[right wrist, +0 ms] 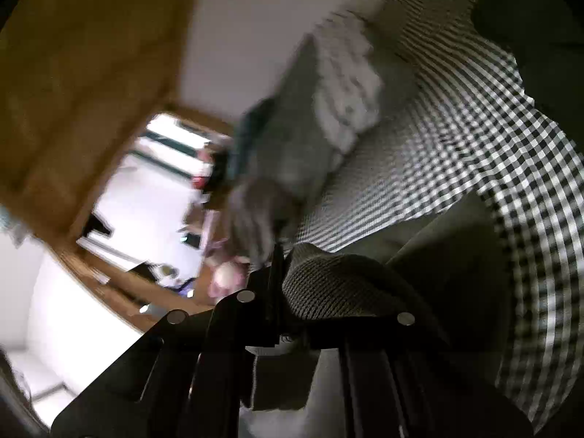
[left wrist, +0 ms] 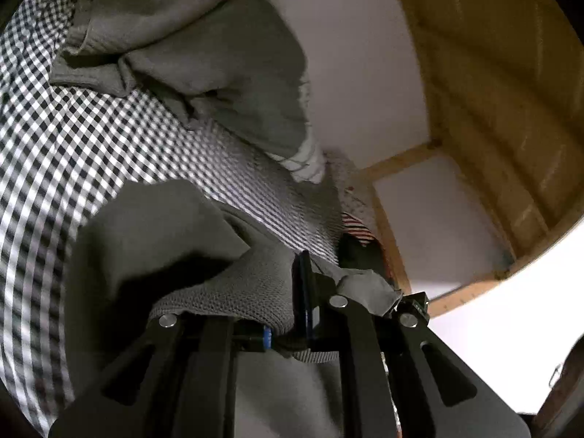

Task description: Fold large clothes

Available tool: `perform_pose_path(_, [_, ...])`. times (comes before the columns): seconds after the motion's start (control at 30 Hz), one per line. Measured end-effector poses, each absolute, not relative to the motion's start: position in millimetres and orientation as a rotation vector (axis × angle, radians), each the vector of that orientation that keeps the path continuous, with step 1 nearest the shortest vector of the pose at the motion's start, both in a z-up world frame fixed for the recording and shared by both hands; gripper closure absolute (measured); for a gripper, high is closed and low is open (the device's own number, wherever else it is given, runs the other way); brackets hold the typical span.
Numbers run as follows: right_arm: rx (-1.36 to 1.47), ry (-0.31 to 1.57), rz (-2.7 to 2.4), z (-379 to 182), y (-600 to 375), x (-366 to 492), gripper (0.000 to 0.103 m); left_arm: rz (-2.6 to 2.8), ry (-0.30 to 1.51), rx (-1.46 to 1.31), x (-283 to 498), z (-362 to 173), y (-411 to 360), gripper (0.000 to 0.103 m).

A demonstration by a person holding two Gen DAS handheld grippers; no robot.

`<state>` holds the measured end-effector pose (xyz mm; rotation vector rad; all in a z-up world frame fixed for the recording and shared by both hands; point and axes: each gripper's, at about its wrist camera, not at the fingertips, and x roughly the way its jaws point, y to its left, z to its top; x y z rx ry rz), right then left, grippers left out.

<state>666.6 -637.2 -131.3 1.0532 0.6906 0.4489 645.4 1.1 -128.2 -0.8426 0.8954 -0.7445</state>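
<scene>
Grey knit, waffle-textured at the ribbed hem, soft and matte across the body: the garment (left wrist: 204,54) lying over a black-and-white checked bed cover (left wrist: 65,135). Long axis running from the near edge, at the tongs, away toward the far end of the bed, where a bunched part with a pale ribbed cuff (left wrist: 306,162) sags toward the wall. Near edge lifted clear of the cover and draped in thick folds over both tools.

Left tongs (left wrist: 304,310) closed on the ribbed hem, black fingers pinching the cloth, a small flap sticking out to the right. Right tongs (right wrist: 277,292) likewise clamped on the coarse knit edge (right wrist: 335,284), which humps up beside the fingers.

Cover crisp and flat, small squares, smeared by motion blur further off. In the right wrist view, blurred pillows (right wrist: 343,84), one pale and patterned, at the bed's far end. Behind, a white wall (left wrist: 350,54) and wooden framing (left wrist: 492,84), warm yellow-brown, straight-edged. Room beyond in the right wrist view too blurred to read.
</scene>
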Motion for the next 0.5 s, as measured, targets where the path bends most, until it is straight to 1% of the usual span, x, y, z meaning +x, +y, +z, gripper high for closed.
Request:
perform_pose_path(0.17, [1.066,0.810,0.391,-154.9,-640.9,724.6,0.094,-0.712,0.969,-0.907,684.3,-151.2,1.8,0.091])
perform_pose_path(0.33, [1.188,0.961,0.379,-195.5,-651.8,756.4,0.093,-0.758,1.027,-0.976,708.3,-170.8,3.8,0.088])
perform_pose_path(0.4, [1.219,1.002,0.405,-201.3,-655.6,763.2,0.093,-0.800,1.044,-0.991,714.6,-174.3,5.1,0.082])
perform_pose_path(0.43, [1.229,1.022,0.429,-202.3,-657.3,766.4,0.091,-0.827,1.044,-1.008,717.0,-175.1,6.5,0.067])
perform_pose_path(0.47, [1.211,1.036,0.459,-200.4,-657.9,769.7,0.090,-0.852,1.042,-1.031,718.8,-175.8,8.3,0.028])
perform_pose_path(0.5, [1.194,1.049,0.472,-198.7,-658.2,771.5,0.088,-0.857,1.024,-1.056,719.8,-174.5,12.1,0.003])
